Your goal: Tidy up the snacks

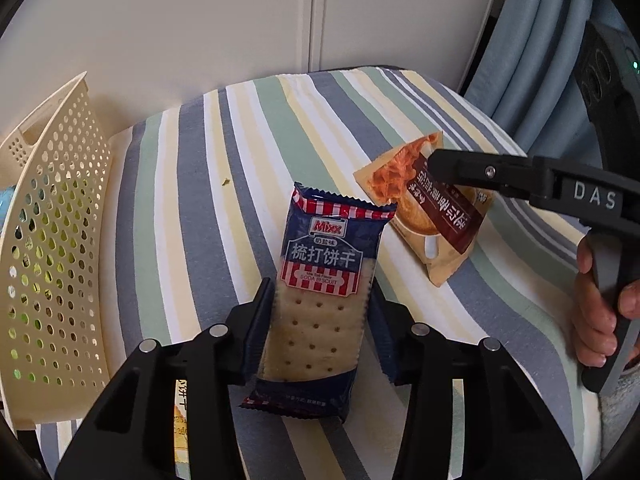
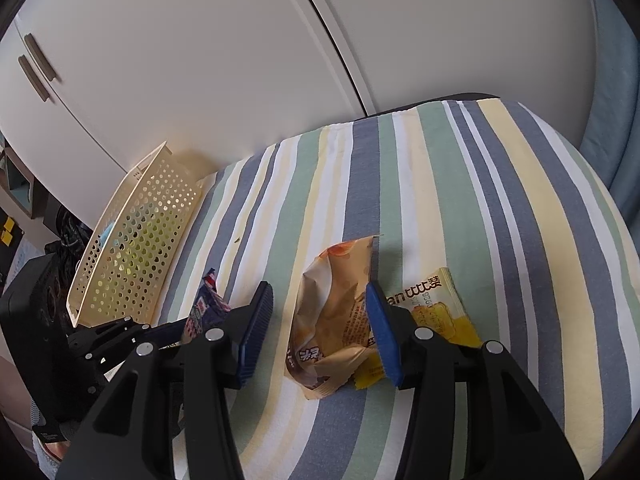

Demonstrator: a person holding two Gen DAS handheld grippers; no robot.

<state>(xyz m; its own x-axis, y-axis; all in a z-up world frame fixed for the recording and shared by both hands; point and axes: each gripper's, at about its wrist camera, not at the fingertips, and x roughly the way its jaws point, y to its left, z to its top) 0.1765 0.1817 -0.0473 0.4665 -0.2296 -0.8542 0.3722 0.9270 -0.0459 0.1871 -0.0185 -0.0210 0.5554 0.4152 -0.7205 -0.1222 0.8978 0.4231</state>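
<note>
The left gripper (image 1: 320, 312) clamps a navy soda biscuit packet (image 1: 320, 280) between its fingers, lifted above the striped cushion (image 1: 200, 184). At the cushion's left edge stands a cream perforated basket (image 1: 52, 240) — something green and blue shows through its holes. The right gripper (image 2: 320, 328) has its jaws wide apart around a tan pastry packet (image 2: 332, 320); the right finger touches the wrapper, the left one stands clear. A yellow packet (image 2: 448, 312) lies flat just right of it — partly tucked under the pastry packet.
</note>
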